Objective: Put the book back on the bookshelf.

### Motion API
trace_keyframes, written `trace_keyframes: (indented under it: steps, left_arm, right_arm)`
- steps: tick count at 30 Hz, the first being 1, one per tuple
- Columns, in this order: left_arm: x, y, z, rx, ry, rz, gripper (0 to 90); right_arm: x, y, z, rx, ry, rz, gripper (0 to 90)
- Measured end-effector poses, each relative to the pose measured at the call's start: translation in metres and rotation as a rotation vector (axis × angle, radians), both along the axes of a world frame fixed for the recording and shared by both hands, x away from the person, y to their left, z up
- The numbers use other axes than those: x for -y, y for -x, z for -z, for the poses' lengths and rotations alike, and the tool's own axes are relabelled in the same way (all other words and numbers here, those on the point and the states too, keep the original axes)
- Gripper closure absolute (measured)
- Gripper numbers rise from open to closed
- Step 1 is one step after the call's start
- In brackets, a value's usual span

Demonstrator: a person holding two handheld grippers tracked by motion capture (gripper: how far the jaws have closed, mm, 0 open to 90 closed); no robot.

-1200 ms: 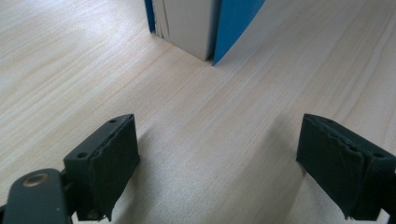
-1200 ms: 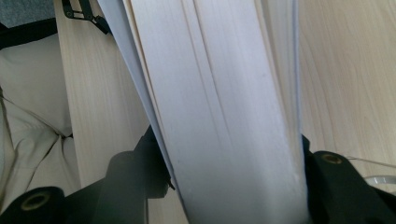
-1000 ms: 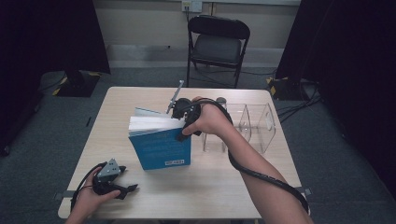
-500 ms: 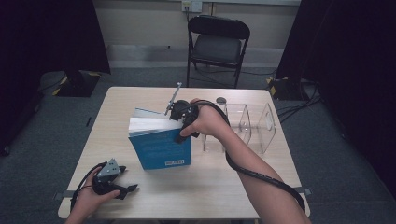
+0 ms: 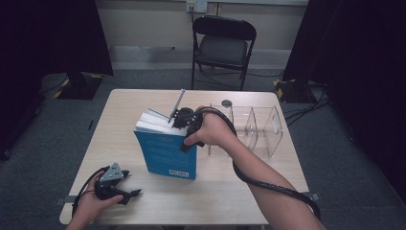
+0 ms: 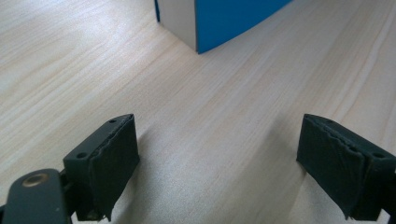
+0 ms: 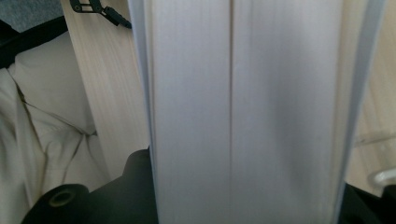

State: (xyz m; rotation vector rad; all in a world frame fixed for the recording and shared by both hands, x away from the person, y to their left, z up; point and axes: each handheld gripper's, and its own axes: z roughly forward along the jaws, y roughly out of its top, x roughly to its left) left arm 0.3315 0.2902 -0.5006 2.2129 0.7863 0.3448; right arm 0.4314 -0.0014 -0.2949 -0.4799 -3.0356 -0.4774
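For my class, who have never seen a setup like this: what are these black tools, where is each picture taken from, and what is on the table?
A person holds a two-jaw tool in each hand. The high view looks down on the wooden table; the other two come from cameras riding on the tools. The right gripper has its jaws around the top of an upright blue book and has just been closing them; its own view shows the page edges up close. The left gripper rests open and empty near the table's front edge. A clear plastic organizer stands beside the book.

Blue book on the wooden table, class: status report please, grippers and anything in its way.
Right gripper closing on upright blue paperback book, jaws astride its top edge. Left gripper open, resting on the light wooden table. Clear plastic divider rack stands beside the book.
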Motion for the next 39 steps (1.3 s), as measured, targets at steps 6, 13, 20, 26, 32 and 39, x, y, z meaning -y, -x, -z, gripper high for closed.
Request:
trace_keyframes:
  steps: [6, 13, 20, 26, 32, 39]
  left_arm:
    - [0.001, 0.000, 0.000, 0.001, 0.000, -0.003, 11.9]
    - [0.000, 0.000, 0.000, 0.002, 0.000, -0.002, 11.9]
    - [0.000, 0.000, 0.000, -0.003, -0.006, -0.002, 11.9]
    - [0.000, 0.000, 0.000, 0.000, 0.003, -0.001, 12.0]
    - [0.000, -0.001, 0.000, 0.002, 0.004, 0.000, 12.0]
    - [0.000, 0.000, 0.001, 0.001, 0.008, 0.001, 12.0]
  right_arm:
    - [0.004, 0.004, 0.001, 0.015, -0.021, 0.036, 60.1]
    - [0.004, 0.003, 0.002, 0.019, -0.027, 0.063, 59.9]
    - [0.001, 0.001, 0.004, 0.012, -0.009, 0.058, 58.5]
    - [-0.004, -0.001, 0.005, 0.006, 0.017, 0.040, 59.7]
    - [-0.004, 0.001, 0.005, 0.018, 0.014, 0.032, 61.2]
    - [-0.005, 0.007, 0.005, 0.028, 0.020, 0.065, 61.6]
